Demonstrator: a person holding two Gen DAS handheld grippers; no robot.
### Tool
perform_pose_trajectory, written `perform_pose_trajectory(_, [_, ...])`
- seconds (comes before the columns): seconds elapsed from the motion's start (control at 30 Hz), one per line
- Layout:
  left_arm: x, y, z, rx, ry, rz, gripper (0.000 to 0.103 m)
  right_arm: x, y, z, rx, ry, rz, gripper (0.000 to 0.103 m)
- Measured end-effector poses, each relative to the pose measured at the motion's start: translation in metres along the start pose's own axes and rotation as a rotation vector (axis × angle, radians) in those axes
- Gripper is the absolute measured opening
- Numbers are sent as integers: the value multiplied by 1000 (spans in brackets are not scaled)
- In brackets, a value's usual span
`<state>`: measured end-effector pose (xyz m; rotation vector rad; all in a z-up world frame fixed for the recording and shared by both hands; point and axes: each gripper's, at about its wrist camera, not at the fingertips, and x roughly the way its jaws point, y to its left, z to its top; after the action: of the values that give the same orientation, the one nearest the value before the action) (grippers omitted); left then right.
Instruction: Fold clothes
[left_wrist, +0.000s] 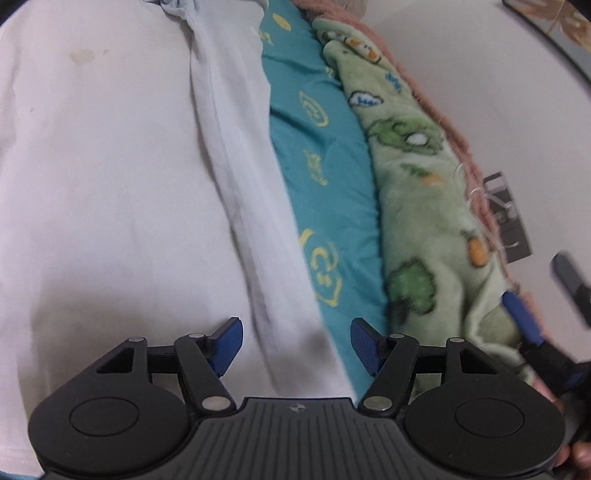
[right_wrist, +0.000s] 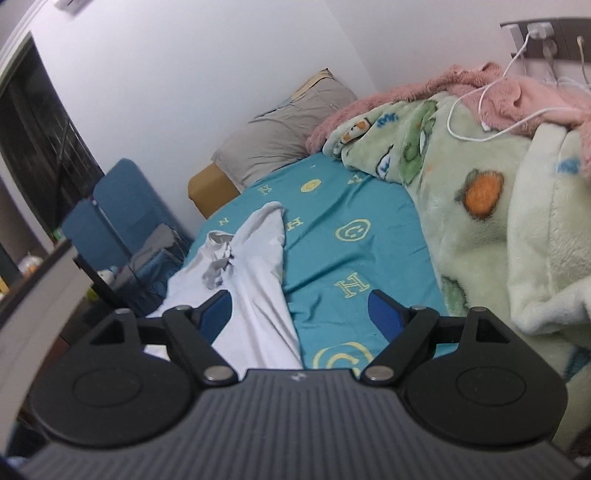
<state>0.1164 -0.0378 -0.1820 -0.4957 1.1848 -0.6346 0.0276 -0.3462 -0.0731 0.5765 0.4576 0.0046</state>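
The left gripper (left_wrist: 296, 345) has its blue-padded fingers spread wide apart with nothing between them, poised over the white garment (left_wrist: 110, 184), which fills the whole space ahead and to its left. A long folded edge of the pale cloth runs away from just ahead of the gap between the fingers, and past that edge to the right lies a bare strip of teal bedsheet (left_wrist: 325, 177). Further right, the green fleece blanket (left_wrist: 424, 206) is heaped up and hems that side in. At the far right edge the right gripper (left_wrist: 524, 321) shows only as a blurred blue pad and dark arm, partly cut off.

The right gripper (right_wrist: 301, 314) also stands open and empty. The garment's pale sleeve (right_wrist: 255, 266) stretches away just inside its left finger, ending in a crumpled bunch of cloth whose shape is hard to read. Ahead and to the right the sheet lies flat and clear as far as the grey pillow (right_wrist: 284, 136) against the wall. The blanket rises on the right like a bank, with a pink throw (right_wrist: 406, 96) and a white cable (right_wrist: 480, 110) draped on top. To the left, beyond the bed's edge, a blue chair (right_wrist: 122, 206) and blurred clutter crowd the floor.
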Motion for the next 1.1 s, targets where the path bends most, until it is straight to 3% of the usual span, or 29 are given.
perform_pose_trajectory(0.07, [3, 0, -1, 8, 0, -8, 63, 7, 1, -1, -5, 10, 0, 83])
perform_pose_trajectory(0.13, [4, 0, -2, 15, -5, -29, 39, 15, 3, -4, -19, 36, -3, 83])
perform_pose_trajectory(0.27, [11, -5, -4, 54, 5, -32, 36, 30, 6, -10, -45, 89, -8, 83])
perform_pose_trajectory(0.33, [4, -7, -2, 46, 5, -34, 12, 34, 8, -13, -50, 110, -10, 82])
perform_pose_trajectory(0.43, [-12, -9, 4, 14, 0, -44, 3, 38, 10, -15, -54, 129, -15, 82])
perform_pose_trajectory(0.7, [-76, -13, 19, -21, -9, -56, 2, 42, 9, -17, -56, 170, -26, 82])
perform_pose_trajectory(0.93, [-111, 12, 23, 16, 21, 139, 2, 46, 10, -19, -57, 195, -26, 82])
perform_pose_trajectory(1.1, [-91, 25, 17, 80, 71, 330, 3, 45, 13, -20, -66, 192, -31, 82])
